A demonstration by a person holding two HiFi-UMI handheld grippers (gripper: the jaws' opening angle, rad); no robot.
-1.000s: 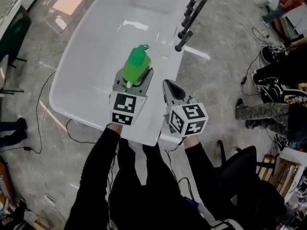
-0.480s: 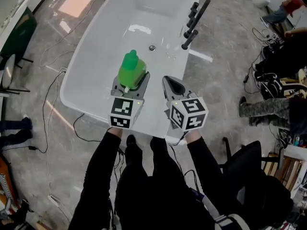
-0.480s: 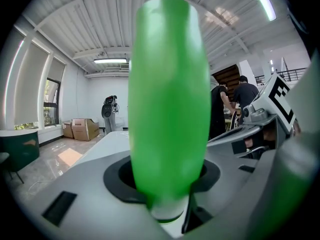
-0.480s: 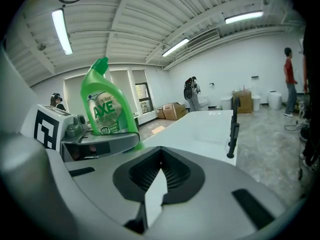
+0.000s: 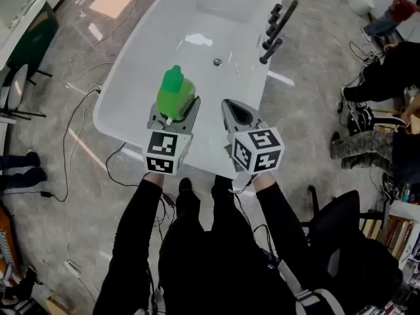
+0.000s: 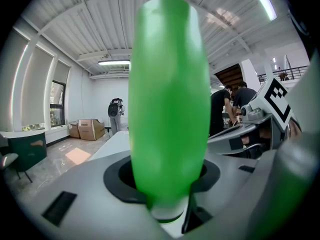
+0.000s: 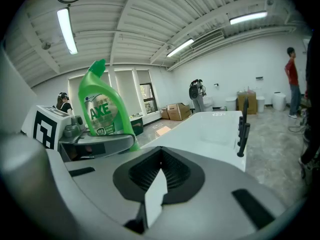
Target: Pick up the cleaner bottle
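Over the white bathtub [image 5: 216,31], the left tool [image 5: 175,109] clamps the green cleaner bottle [image 5: 174,89], beside the clenched, empty right tool [image 5: 233,110].

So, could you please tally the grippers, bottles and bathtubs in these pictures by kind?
Grippers: 2 (left gripper, right gripper)
Green cleaner bottle: 1
White bathtub: 1
Total: 4

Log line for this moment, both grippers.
left gripper: shut on green cleaner bottle | right gripper: shut, empty | bottle held over white bathtub
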